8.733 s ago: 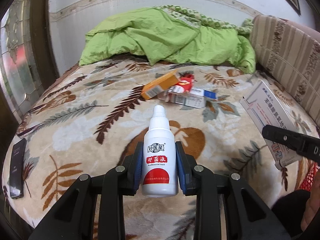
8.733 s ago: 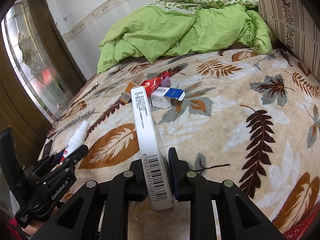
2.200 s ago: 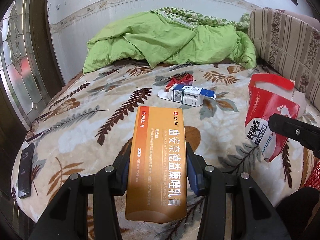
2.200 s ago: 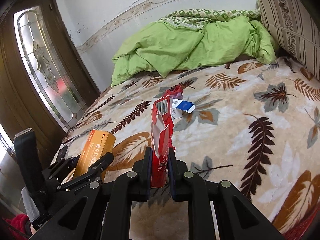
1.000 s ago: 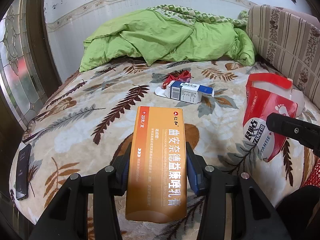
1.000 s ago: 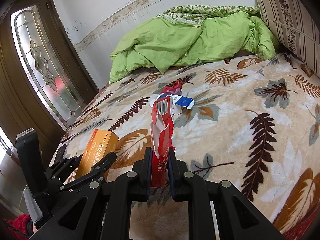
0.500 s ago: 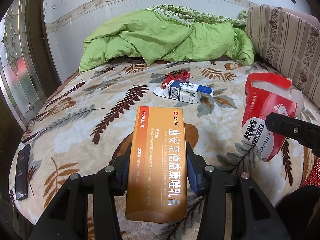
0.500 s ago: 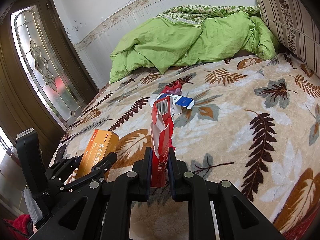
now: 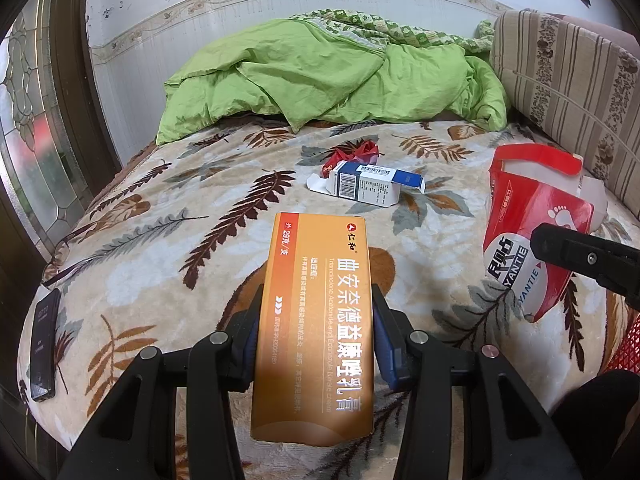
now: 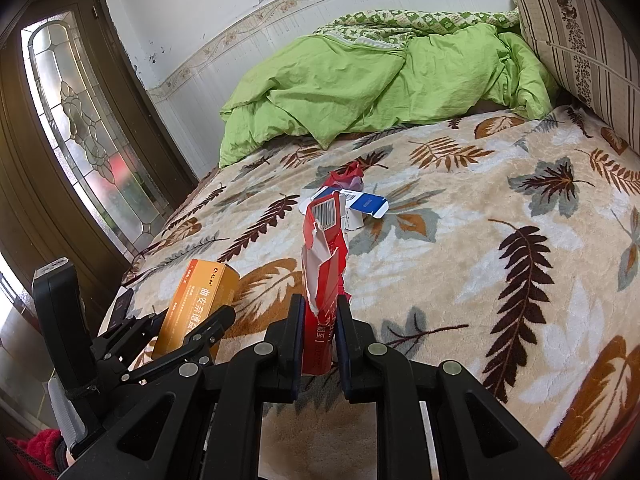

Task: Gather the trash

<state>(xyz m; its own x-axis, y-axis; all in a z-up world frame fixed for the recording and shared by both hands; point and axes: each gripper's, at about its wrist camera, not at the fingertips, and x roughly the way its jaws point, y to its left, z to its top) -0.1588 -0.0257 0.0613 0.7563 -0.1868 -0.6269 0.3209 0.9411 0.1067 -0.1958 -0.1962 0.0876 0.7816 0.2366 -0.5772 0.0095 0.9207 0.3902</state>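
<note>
My left gripper (image 9: 316,320) is shut on an orange medicine box (image 9: 316,320) held above the bed's near edge; the same box (image 10: 200,300) shows at lower left in the right wrist view. My right gripper (image 10: 318,320) is shut on a torn, flattened red carton (image 10: 324,280), seen from the side as a red and white carton (image 9: 528,240) at the right in the left wrist view. Farther out on the leaf-patterned blanket (image 9: 180,220) lie a white and blue box (image 9: 372,184) and a crumpled red wrapper (image 9: 356,154) just behind it.
A green quilt (image 9: 332,80) is heaped at the far end of the bed. A striped cushion (image 9: 568,92) lines the right side. A dark phone (image 9: 44,340) lies at the bed's left edge. A glazed wooden door (image 10: 80,140) stands to the left. Something red meshed (image 9: 626,348) peeks in at lower right.
</note>
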